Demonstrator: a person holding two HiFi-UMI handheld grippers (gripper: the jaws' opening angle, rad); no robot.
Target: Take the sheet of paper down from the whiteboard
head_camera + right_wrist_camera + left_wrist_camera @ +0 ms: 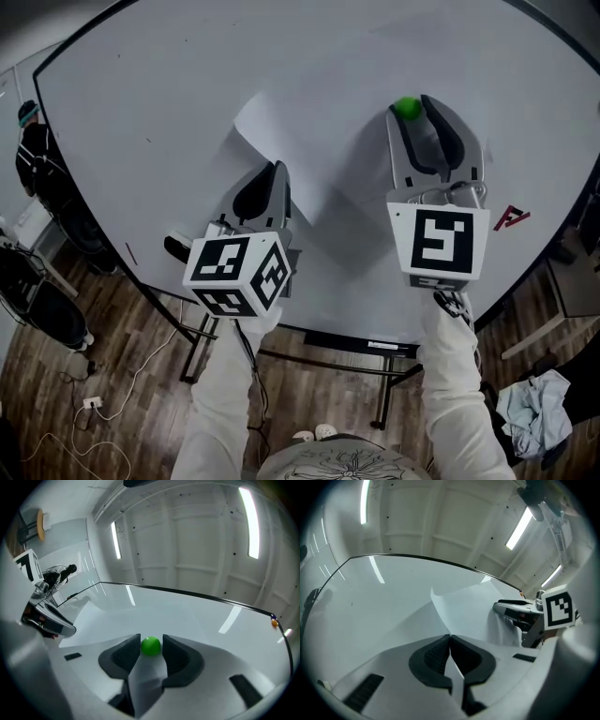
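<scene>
A white sheet of paper (281,141) hangs on the whiteboard (169,84), bowed away from it. My left gripper (279,171) is shut on the sheet's lower edge; in the left gripper view the paper (473,611) runs up out of the closed jaws of that gripper (450,638). A green round magnet (407,107) sits on the board near the sheet's upper right corner. My right gripper (427,103) is open at it. In the right gripper view the magnet (151,646) lies between the fingertips of that gripper (151,640), with a thin gap on each side.
A red mark (512,217) is on the board to the right. The board's tray (366,343) and stand are below my arms. A person (37,150) stands at far left. Cables (94,403) and a cloth (534,408) lie on the wooden floor.
</scene>
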